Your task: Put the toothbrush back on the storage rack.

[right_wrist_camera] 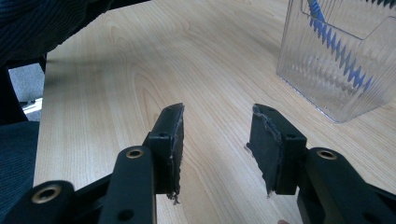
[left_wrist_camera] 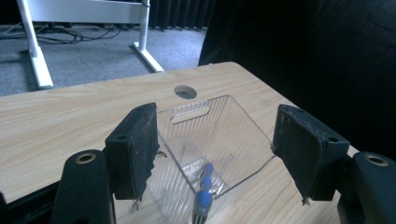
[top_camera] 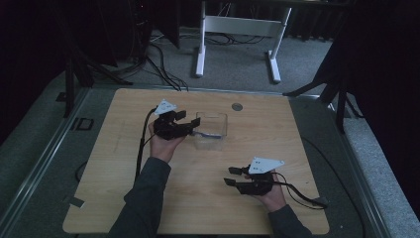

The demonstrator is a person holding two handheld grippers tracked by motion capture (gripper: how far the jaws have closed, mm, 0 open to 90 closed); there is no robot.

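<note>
The left tongs [top_camera: 190,124] are standing wide open at the near wall of the clear bin [top_camera: 218,119], with nothing between the jaws. In the left gripper view a blue-handled tool [left_wrist_camera: 204,189] is lying inside the bin, leaning on the ribbed wall with its handle pointing down toward the tongs; what its working end is cannot be told. The bin is sitting on the desk [top_camera: 119,188] near the middle, just below a round cable hole [top_camera: 237,106].

The right tongs [top_camera: 233,176] are resting well apart from the bin, toward the near right of the desk, jaws parted and holding nothing; the bare desk is showing between them in the right gripper view.

Judging from this, the tool is already in the bin and the left tongs are free of it. The main risk is that the left jaws are sitting very close to the bin's light plastic wall: a careless pull back could be catching the rim, dragging or tipping the bin and spilling the tool. The tool is also leaning, so a knock may be sliding it along the wall.
</note>
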